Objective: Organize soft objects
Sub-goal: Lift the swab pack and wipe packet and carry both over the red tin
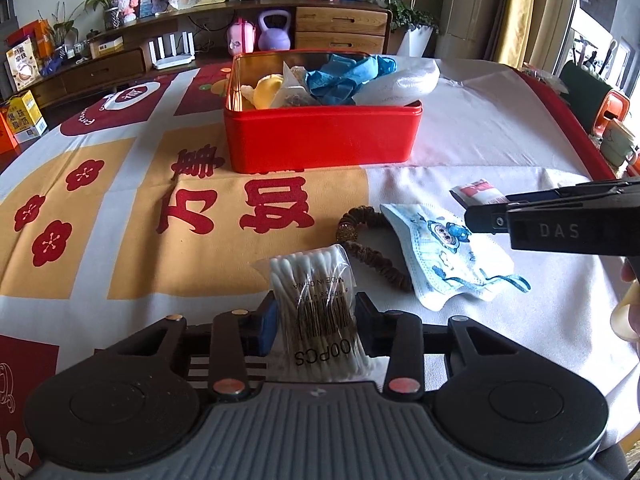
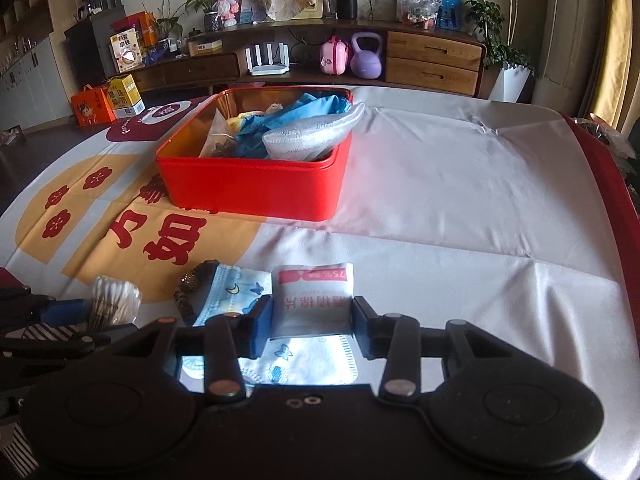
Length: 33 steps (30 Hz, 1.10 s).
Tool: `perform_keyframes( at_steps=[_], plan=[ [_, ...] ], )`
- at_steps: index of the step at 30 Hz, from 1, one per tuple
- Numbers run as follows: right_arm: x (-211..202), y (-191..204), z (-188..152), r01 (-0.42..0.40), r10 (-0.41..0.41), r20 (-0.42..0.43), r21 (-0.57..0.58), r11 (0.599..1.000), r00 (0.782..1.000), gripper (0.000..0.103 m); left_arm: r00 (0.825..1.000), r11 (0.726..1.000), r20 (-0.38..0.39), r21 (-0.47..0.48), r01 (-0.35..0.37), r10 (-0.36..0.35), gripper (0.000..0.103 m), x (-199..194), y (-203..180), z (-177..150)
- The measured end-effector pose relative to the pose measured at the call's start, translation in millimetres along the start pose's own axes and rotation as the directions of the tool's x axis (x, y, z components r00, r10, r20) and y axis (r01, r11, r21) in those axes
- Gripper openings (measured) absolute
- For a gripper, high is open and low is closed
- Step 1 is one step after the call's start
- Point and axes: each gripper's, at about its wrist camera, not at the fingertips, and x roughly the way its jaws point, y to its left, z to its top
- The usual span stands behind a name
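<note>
- Living-room table under a printed tablecloth (image 2: 440, 184); sideboard behind.
- Red tin (image 1: 320, 140) already holds blue gloves (image 1: 344, 76), a white pouch (image 1: 404, 82) and a yellow item, so the job looks partly done.
- My left gripper (image 1: 316, 320) is clenched on the cotton swab pack (image 1: 316, 300).
- My right gripper (image 2: 312, 316) pinches the wipe sachet (image 2: 312, 300), seemingly lifted.
- Left on the cloth: child's mask (image 1: 444, 256), brown scrunchie (image 1: 372, 240), touching.
- Path to the tin is open.
</note>
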Motion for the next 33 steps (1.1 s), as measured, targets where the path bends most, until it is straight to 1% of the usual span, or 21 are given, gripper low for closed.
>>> perform_keyframes(
  at_steps=[5,11,18,26,29,33],
  plan=[
    [-19.7,1.6,2.2,-0.005,0.005,0.02,0.006,1.0,1.0,0.041,1.0,1.0,0.015,-0.027,0.005,-0.005,0.039,-11.7,6.0,5.5],
    [-44.4,8.1,6.2,-0.011,0.011,0.049,0.0,1.0,0.999,0.041,0.999,0.999,0.041,-0.036,0.017,-0.016,0.039,-30.5,10.8,14.2],
    [-68.1,18.6,12.9,-0.016,0.018,0.075,-0.027,1.0,0.997,0.041,0.995,0.999,0.097,-0.041,0.03,-0.026,0.039,-53.1,16.9,30.0],
    [-83.1,29.1,26.4,-0.012,0.018,0.101,-0.06,0.998,0.995,0.041,0.987,0.999,0.158,-0.01,0.038,-0.036,0.039,-72.4,20.9,60.3],
    [-85.8,32.0,33.1,-0.01,0.018,0.109,-0.073,0.997,0.994,0.041,0.985,0.998,0.161,-0.016,0.058,-0.055,0.039,-74.5,25.2,72.4],
    [-86.6,35.9,43.1,-0.003,0.015,0.123,-0.096,0.995,0.992,0.041,0.983,0.998,0.176,0.007,0.055,-0.055,0.039,-76.6,25.7,88.0]
  ],
)
